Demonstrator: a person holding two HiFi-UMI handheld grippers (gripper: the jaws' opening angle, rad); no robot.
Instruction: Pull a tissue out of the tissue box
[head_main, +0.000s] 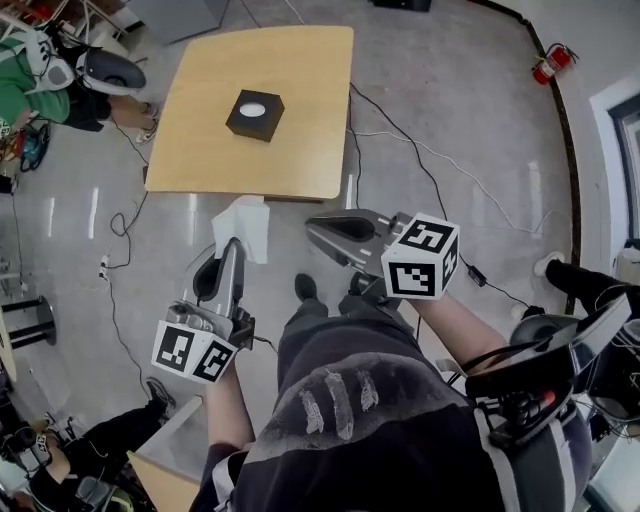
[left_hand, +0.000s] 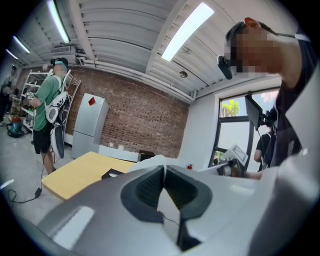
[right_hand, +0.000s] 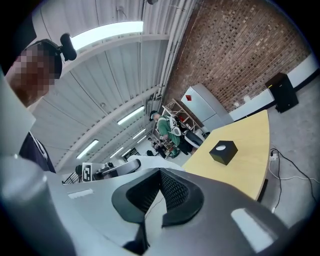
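A black tissue box (head_main: 255, 113) with a white oval opening stands on the yellow table (head_main: 200, 150), well ahead of both grippers. It also shows small in the left gripper view (left_hand: 111, 174) and the right gripper view (right_hand: 223, 151). My left gripper (head_main: 236, 245) is shut on a white tissue (head_main: 243, 225), which hangs over the floor before the table's near edge. The tissue (left_hand: 150, 161) pokes up just past the closed left gripper (left_hand: 164, 167). My right gripper (head_main: 312, 228) is beside it, apart from the tissue. Its jaws (right_hand: 160, 171) meet with nothing seen between them.
Cables (head_main: 420, 150) trail over the grey floor right of the table. A person in green (head_main: 20, 80) and a chair are at the far left. A fire extinguisher (head_main: 548, 63) stands by the right wall. Another table corner (head_main: 165, 485) sits low left.
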